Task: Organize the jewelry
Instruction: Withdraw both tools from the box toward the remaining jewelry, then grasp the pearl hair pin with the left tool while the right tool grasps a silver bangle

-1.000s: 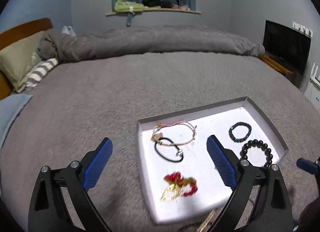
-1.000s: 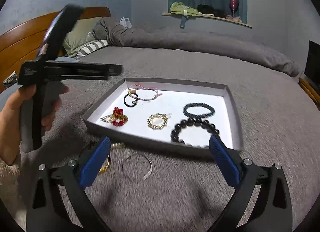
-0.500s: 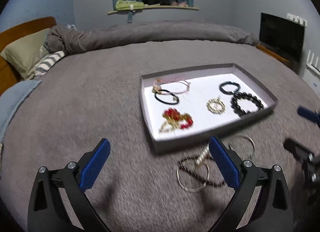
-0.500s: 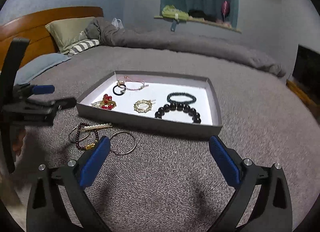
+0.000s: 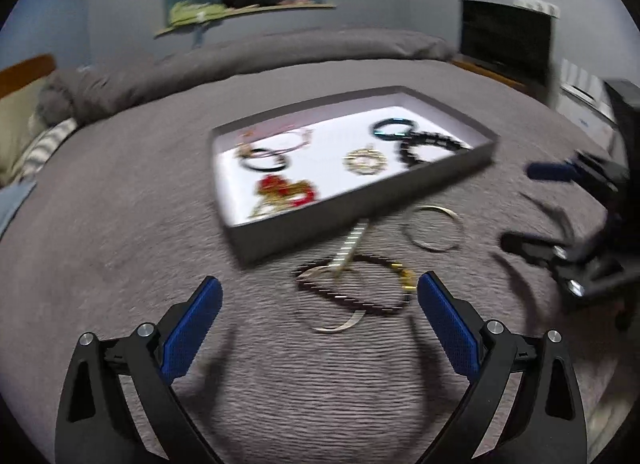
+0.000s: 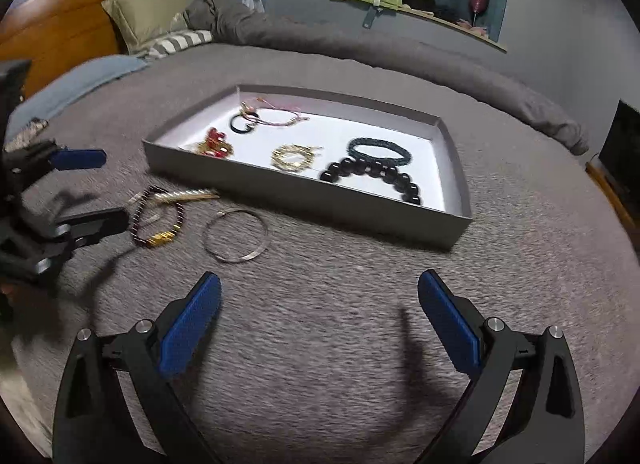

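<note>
A grey tray (image 5: 360, 206) (image 6: 304, 200) on the bed holds a black bead bracelet (image 6: 372, 172), a dark teal bracelet (image 6: 380, 150), gold and red pieces, a black hair tie and a pink cord bracelet. In front of it, on the blanket, lie a brown bead bracelet (image 5: 344, 298) (image 6: 160, 240), a gold clip (image 5: 350, 244) (image 6: 188, 196) and a silver bangle (image 5: 434, 248) (image 6: 256, 251). My left gripper (image 5: 319, 282) (image 6: 86, 192) hangs open just short of the brown bracelet. My right gripper (image 6: 319, 278) (image 5: 538, 208) is open near the bangle, holding nothing.
The grey blanket (image 6: 360, 324) spreads all around the tray. Pillows (image 6: 152, 12) and a wooden headboard (image 6: 60, 28) stand at the far left, and a rolled duvet (image 5: 280, 52) lies along the back. A dark screen (image 5: 504, 36) stands to the right.
The left gripper has drawn back from over the tray to the loose pieces in front of it. The right gripper has come lower and closer to the bangle. Both stay open.
</note>
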`<state>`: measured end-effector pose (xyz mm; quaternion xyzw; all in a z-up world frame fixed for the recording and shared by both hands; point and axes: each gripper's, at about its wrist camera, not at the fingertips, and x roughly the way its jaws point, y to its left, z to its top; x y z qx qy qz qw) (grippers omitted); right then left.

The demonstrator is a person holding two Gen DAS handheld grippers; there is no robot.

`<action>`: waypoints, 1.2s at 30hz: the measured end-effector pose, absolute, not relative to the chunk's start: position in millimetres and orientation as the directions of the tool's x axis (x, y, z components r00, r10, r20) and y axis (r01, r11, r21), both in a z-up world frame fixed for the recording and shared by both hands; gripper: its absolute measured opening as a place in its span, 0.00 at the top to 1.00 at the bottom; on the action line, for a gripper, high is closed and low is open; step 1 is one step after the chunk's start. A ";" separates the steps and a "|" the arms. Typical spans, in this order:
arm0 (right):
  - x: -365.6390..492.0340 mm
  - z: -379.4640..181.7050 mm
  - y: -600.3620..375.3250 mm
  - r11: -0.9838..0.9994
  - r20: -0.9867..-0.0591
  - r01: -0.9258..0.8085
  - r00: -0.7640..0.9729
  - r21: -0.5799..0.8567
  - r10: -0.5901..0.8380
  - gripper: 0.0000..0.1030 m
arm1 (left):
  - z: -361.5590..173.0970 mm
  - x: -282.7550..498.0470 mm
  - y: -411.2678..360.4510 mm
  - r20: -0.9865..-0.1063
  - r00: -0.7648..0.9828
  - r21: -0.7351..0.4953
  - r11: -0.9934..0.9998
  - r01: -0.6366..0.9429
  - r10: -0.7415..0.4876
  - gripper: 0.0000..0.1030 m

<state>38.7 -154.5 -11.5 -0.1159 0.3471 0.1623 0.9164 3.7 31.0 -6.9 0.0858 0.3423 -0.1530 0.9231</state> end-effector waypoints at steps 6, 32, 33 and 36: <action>46.3 -11.6 -167.3 0.926 -0.672 -0.377 0.681 0.018 0.290 0.13 | -7.1 -0.1 18.9 -0.659 0.709 0.071 0.919 0.389 -0.249 0.09; 64.3 -25.1 -102.9 0.877 -0.710 -0.481 0.612 0.016 0.349 0.54 | -17.4 16.1 39.5 -0.700 0.668 -0.020 0.942 0.336 -0.253 0.13; 62.9 -23.2 -107.4 0.881 -0.709 -0.473 0.612 0.025 0.349 0.54 | -17.5 16.8 38.5 -0.701 0.664 -0.027 0.940 0.341 -0.261 0.15; 62.0 -18.5 -121.4 0.893 -0.707 -0.448 0.614 0.052 0.350 0.54 | -15.7 24.6 33.6 -0.701 0.653 -0.047 0.933 0.357 -0.285 0.26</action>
